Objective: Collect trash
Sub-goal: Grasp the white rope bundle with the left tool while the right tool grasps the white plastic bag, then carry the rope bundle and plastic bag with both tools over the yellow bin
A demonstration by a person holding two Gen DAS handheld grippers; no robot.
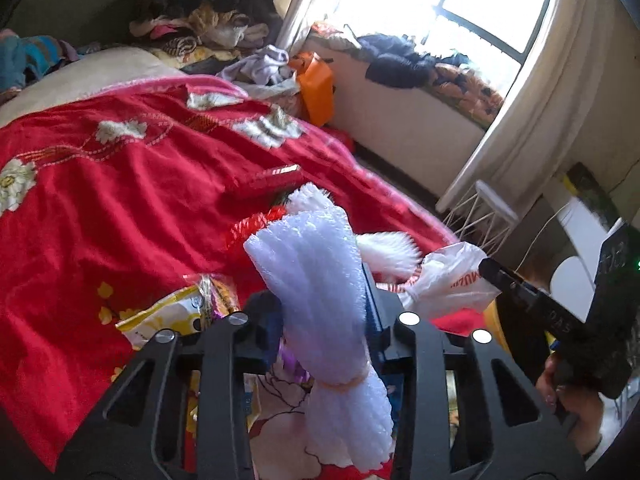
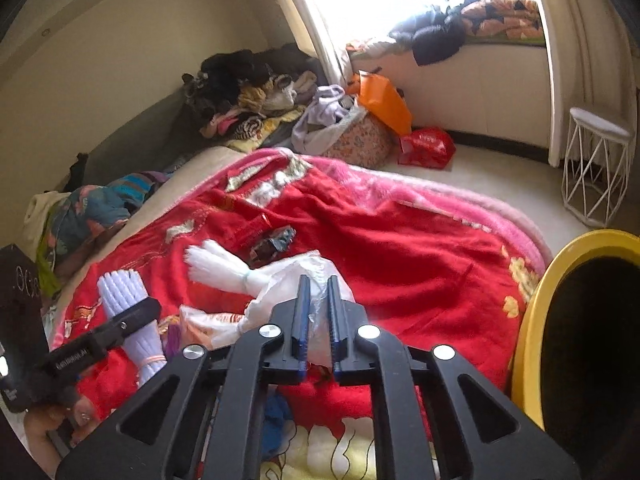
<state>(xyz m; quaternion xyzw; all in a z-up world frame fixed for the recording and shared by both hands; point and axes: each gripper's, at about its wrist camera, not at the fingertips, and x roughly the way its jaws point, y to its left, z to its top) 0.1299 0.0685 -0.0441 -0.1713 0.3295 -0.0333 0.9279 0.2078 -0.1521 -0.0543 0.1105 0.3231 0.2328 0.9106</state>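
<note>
The left hand-held gripper [image 1: 320, 280] was clenched on a white foam net bundle [image 1: 316, 268], which stood between its fingers on the red blanket [image 1: 120, 200] of the bed. In the left wrist view the bundle's long axis ran from about 11 o'clock, its wide ribbed end, to 5 o'clock, where a thin band pinched it before it flared out again. It looked pale, soft and ridged along its length. The right hand-held gripper [image 2: 318, 320] was clenched on a thin white plastic bag [image 2: 296, 284], crumpled and partly see-through, with faint orange print. The bag lay on the blanket toward 12 o'clock from the fingers, and a second foam net bundle [image 2: 216, 266] fanned out from it toward 10 o'clock. A yellow bin [image 2: 532, 320] with a dark inside stood at 3 o'clock in the right wrist view, just beside the bed. A yellow snack wrapper [image 1: 168, 316] lay at 8 o'clock in the left wrist view.
</note>
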